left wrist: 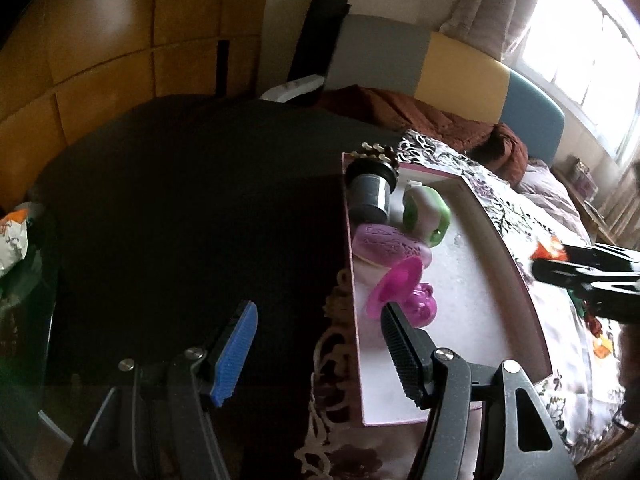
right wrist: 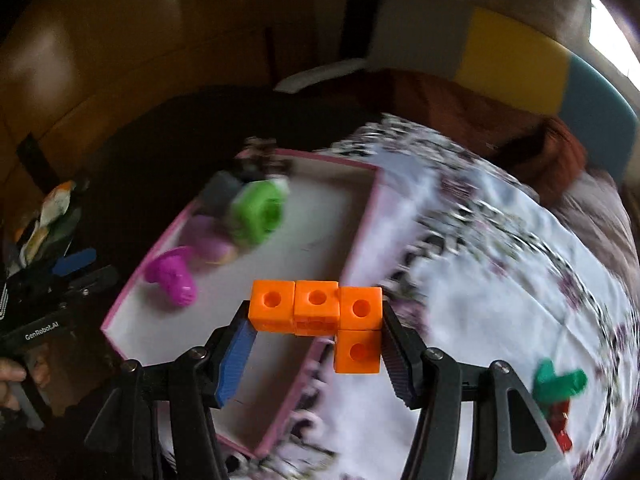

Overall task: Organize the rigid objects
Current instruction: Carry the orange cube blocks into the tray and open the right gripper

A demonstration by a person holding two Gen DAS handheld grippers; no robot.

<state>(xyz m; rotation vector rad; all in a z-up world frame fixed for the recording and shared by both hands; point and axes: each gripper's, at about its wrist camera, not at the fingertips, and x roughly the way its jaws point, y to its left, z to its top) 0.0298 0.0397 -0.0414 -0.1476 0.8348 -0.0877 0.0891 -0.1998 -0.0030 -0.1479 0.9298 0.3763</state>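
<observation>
Right wrist: orange blocks (right wrist: 320, 314) overhang tray rim (right wrist: 362, 236).

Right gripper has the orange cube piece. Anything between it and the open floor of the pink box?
Nothing visible. The orange block piece hangs over the pink box near wall; the floor beyond is bare. The magenta toy and green ring sit along the left side.

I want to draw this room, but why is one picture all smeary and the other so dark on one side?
In the right wrist view the flowered cloth and pink-rimmed box are smeared by motion blur, while the orange blocks held in the right tool stay sharp. In the left wrist view the window glares white, leaving the dark table almost black; edges bend from the fisheye lens.
</observation>
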